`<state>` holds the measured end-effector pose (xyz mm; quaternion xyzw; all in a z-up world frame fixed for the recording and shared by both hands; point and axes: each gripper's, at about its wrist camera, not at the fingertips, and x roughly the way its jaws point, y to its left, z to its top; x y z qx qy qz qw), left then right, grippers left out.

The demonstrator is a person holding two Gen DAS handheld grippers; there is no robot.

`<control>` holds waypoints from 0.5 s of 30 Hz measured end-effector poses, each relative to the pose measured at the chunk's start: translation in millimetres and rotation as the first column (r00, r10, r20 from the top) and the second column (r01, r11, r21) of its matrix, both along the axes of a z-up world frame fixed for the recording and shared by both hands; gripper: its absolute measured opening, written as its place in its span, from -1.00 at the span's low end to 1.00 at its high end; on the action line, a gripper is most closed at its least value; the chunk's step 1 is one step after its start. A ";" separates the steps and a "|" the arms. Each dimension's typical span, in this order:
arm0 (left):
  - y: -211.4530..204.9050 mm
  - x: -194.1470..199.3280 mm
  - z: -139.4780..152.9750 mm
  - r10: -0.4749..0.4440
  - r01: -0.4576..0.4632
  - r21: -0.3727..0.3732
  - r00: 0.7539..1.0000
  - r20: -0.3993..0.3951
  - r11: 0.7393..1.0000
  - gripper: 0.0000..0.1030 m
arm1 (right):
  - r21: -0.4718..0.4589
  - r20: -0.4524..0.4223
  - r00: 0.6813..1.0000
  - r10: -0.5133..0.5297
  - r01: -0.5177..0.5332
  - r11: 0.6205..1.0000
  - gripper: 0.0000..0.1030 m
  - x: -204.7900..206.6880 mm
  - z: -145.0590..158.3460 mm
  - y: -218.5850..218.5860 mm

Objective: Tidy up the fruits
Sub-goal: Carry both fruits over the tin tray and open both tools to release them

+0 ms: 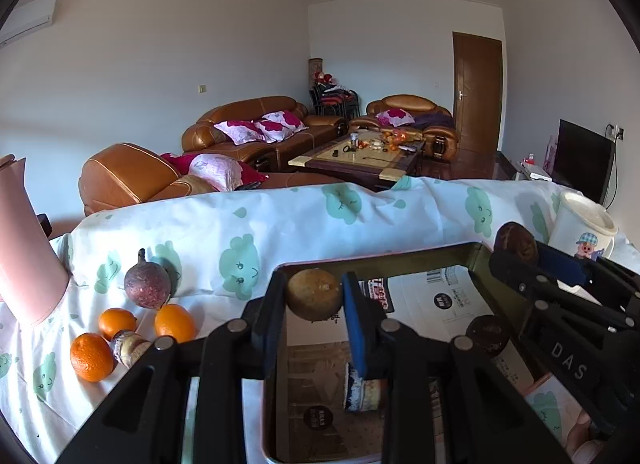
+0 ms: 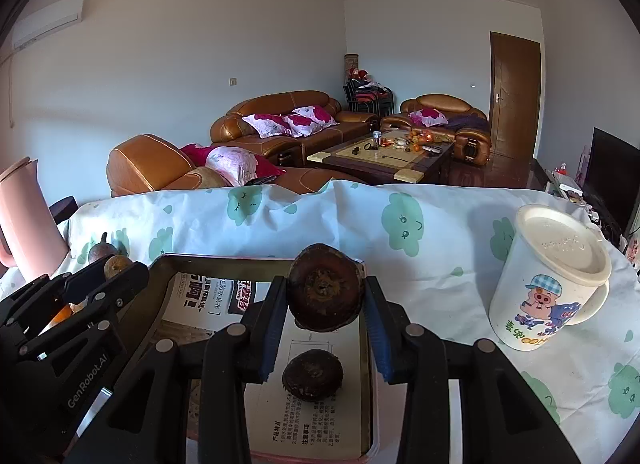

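Left gripper [image 1: 314,304] clamped on a round tan-brown fruit [image 1: 314,295], held above the shallow metal tray [image 1: 400,260] lined with printed paper. Right gripper [image 2: 325,296] closed on a dark brown wrinkled round fruit [image 2: 325,293], also over the tray. Another dark brown fruit [image 2: 313,375] lying on the tray's paper below. On the cloud-print cloth [image 1: 280,224] left of the tray: three oranges [image 1: 91,357], a purple passion fruit [image 1: 147,284], possibly a small jar [image 1: 127,346]. White lidded cartoon mug [image 2: 552,278] standing right of the tray

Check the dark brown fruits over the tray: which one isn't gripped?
The dark brown fruit lying on the tray's paper liner; the other is clamped in the right gripper above it.
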<state>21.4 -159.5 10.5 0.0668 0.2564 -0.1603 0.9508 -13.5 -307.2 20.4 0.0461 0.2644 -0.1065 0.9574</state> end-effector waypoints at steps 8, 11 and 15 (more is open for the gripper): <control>-19.5 4.2 -5.8 -0.013 0.014 0.034 1.000 -0.017 0.999 -0.41 | -0.028 -0.018 1.000 -0.004 0.003 1.000 -0.22 8.0 -4.1 -1.0; -24.0 5.1 -10.7 -0.006 0.008 0.063 1.000 -0.030 0.998 -0.41 | -0.026 -0.048 0.999 0.002 -0.004 1.000 -0.22 14.1 -10.1 -1.4; -22.7 7.1 -11.3 0.004 -0.001 0.059 0.999 -0.039 0.998 -0.41 | -0.010 -0.087 0.996 0.024 -0.025 1.000 -0.22 20.8 -16.8 -0.9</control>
